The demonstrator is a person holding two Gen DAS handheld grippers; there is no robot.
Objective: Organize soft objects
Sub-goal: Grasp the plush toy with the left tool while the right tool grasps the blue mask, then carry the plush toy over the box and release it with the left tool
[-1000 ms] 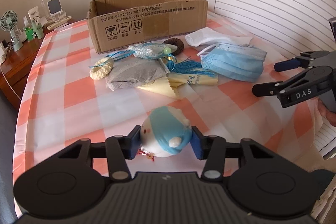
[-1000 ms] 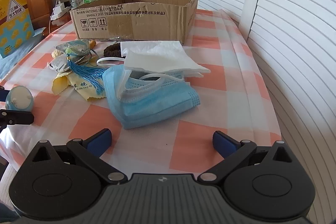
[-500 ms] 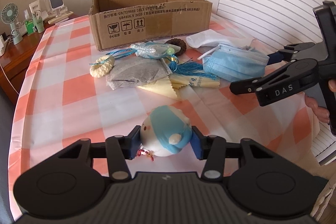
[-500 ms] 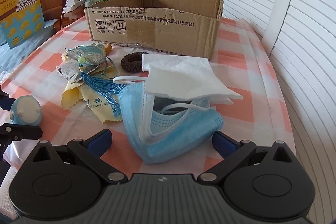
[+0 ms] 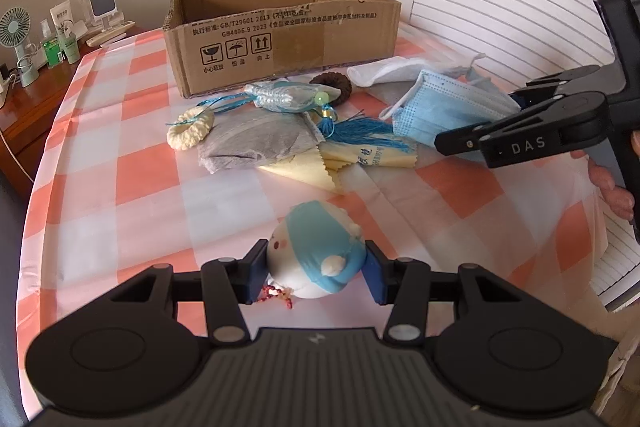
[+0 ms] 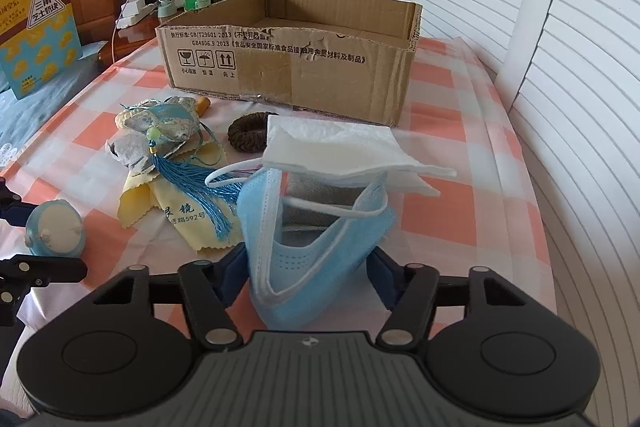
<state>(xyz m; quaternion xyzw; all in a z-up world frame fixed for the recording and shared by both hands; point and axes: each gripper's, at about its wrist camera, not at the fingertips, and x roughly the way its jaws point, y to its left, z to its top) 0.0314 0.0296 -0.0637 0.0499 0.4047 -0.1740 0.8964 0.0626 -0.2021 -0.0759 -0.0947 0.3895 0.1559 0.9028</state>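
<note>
White louvred doors are backing an orange-and-white checked worktop [image 5: 120, 167], where an open cardboard box [image 5: 280, 35] is sitting behind a yellow cleaning cloth [image 5: 320, 167] and a grey pouch [image 5: 252, 141]. Nearest the camera, the left claw [image 5: 316, 269] is gripping a round blue-and-white plush toy [image 5: 316, 255]. From the right wrist, the right claw [image 6: 308, 271] is straddling a blue face mask [image 6: 304, 251], its pads flanking it; whether they are pinching is unclear. A white tissue [image 6: 340, 151] is lying over the mask's far end.
</note>
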